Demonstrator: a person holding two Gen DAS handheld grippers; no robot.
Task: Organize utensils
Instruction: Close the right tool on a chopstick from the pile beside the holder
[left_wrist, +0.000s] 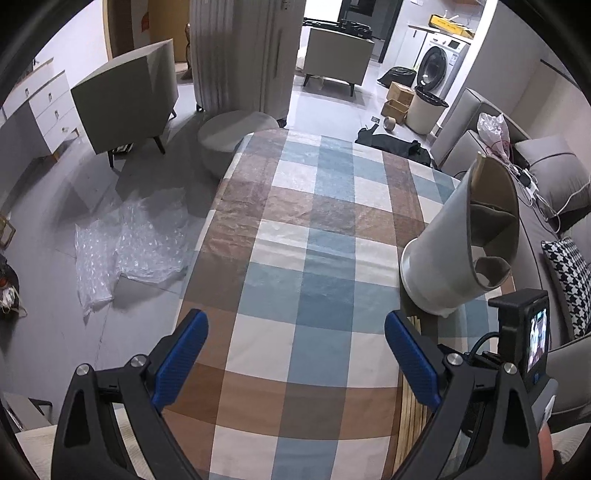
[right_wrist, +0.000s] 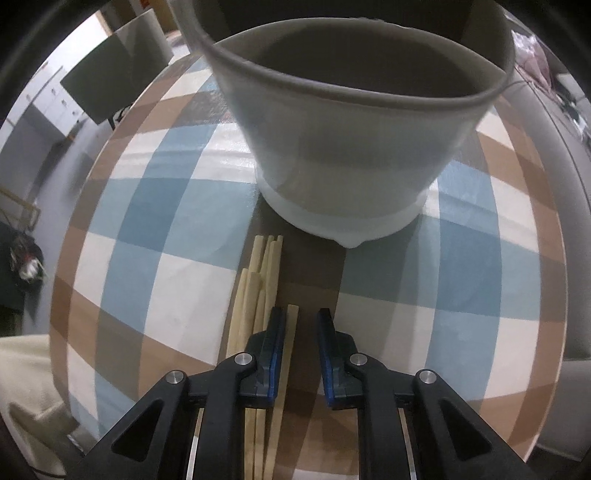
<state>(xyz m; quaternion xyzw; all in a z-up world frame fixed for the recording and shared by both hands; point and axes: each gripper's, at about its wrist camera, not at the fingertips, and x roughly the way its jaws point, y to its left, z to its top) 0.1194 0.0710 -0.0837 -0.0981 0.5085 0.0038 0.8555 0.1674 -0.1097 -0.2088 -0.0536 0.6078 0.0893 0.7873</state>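
A tall white utensil holder with a grey rim and inner dividers stands at the right of the checked tablecloth. A bundle of several pale wooden chopsticks lies flat on the cloth just in front of the holder. My right gripper points down over the bundle's right edge. One chopstick lies between its blue pads, against the left pad, and a gap shows to the right pad. My left gripper hovers wide open over bare cloth, with the chopsticks under its right finger.
A grey sofa with cushions and cables runs along the table's right side. On the floor to the left lie bubble wrap and a round pouf, with an armchair behind. The right hand's camera unit shows at the right.
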